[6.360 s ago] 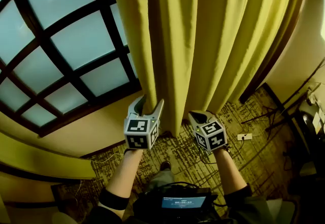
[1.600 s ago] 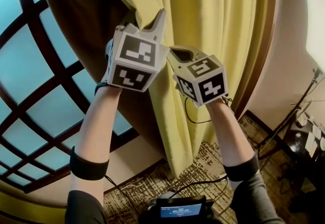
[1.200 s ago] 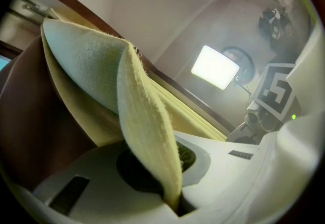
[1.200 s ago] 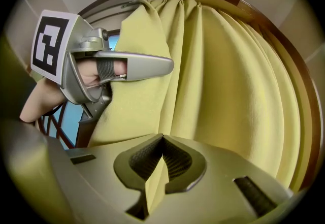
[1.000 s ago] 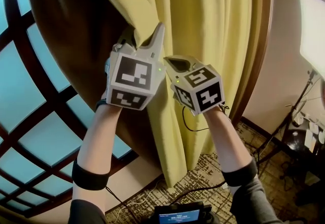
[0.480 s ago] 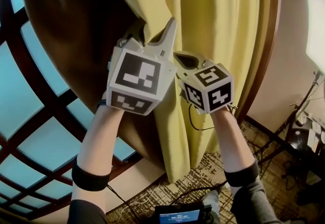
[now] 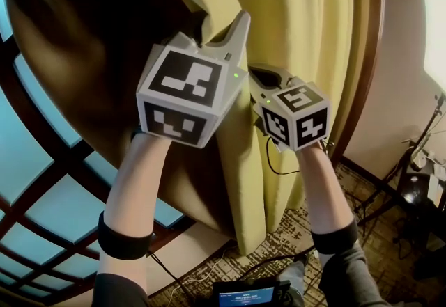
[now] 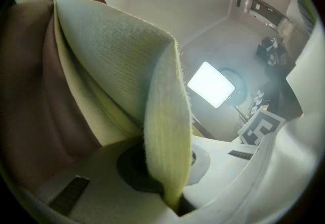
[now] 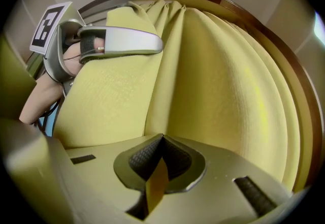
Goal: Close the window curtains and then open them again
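Nearest, at the bottom edge of the head view, sits a small lit screen (image 7: 242, 295), with two bare forearms in dark cuffs rising from either side of it.

The left gripper (image 7: 217, 33), under its black-and-white marker cube, has its jaws pressed together on a fold of the yellow-green woven fabric curtain (image 7: 300, 34). In the left gripper view the cloth's edge stands up out of the pinch point and curls away. Just beside it to the right, the right gripper (image 7: 263, 77) is likewise clamped tight, with a thin sliver of the same cloth nipped between its ribbed pads (image 9: 175, 159).

Compared with a second ago, both grippers sit a little further right and higher in the frame, and they look larger. The leading edge has travelled with them. Its brown lining (image 7: 90, 55) now fills more of the upper left.

Behind, the curtain is gathered in deep pleats against the dark wooden frame (image 7: 373, 55) at the right. The window of frosted panes in a dark lattice (image 7: 42, 187) shows uncovered at the lower left, above patterned carpet (image 7: 279, 250).

This reads as the opening half of the task, well advanced. The edge probably needs carrying the last way to the frame before being let go.
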### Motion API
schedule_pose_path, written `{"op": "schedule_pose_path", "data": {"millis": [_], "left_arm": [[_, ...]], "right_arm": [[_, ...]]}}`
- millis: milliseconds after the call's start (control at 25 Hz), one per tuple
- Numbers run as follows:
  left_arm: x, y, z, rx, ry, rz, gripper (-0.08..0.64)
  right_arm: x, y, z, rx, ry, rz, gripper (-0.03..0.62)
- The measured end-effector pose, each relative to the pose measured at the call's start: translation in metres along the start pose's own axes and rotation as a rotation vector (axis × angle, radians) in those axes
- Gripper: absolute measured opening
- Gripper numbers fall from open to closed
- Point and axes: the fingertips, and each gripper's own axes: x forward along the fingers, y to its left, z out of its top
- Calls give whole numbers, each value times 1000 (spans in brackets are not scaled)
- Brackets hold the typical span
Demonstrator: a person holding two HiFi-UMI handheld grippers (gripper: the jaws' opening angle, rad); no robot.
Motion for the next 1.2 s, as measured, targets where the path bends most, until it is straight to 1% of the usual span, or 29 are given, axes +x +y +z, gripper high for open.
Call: {"op": "schedule_pose_path", "data": {"millis": [80,160,240,280,320,400,520,680,800,920,1040,1200], "left_arm": [[9,-3,5,-18,-2,-12,-5],[21,-15,-2,-29,39,-63,-6],[39,-43,-27,-10,124,-151,-6],[48,-57,-41,12,155,-183,-6],[55,-67,-50,25,168,-200,-6],[68,-69,-54,-5,156,-196,-6],[87,-67,-47,-66,111,-176,-5],[108,-62,-45,-96,95,-138,-5],[120,-60,-48,-104,94,-119,-5],[133,-62,-47,-104,94,-120,-5],[145,-70,-43,-114,90,-142,-5],[156,-71,-46,-132,114,-161,-5]], "right_arm": [[-2,-9,-1,4,0,-5,12],[-2,-15,-2,-6,10,2,12],[-2,-19,-7,-42,38,-4,12],[-2,-24,-12,-62,56,-17,11],[-3,-31,-18,-73,72,-32,11],[-7,-53,-31,-51,86,-53,11],[-16,-83,-39,-13,86,-66,12],[-19,-102,-41,-28,91,-51,12],[-19,-115,-41,-35,92,-46,12],[-16,-127,-41,-30,86,-45,12],[-15,-139,-43,-25,82,-53,12],[-15,-147,-47,-14,88,-64,11]]}}
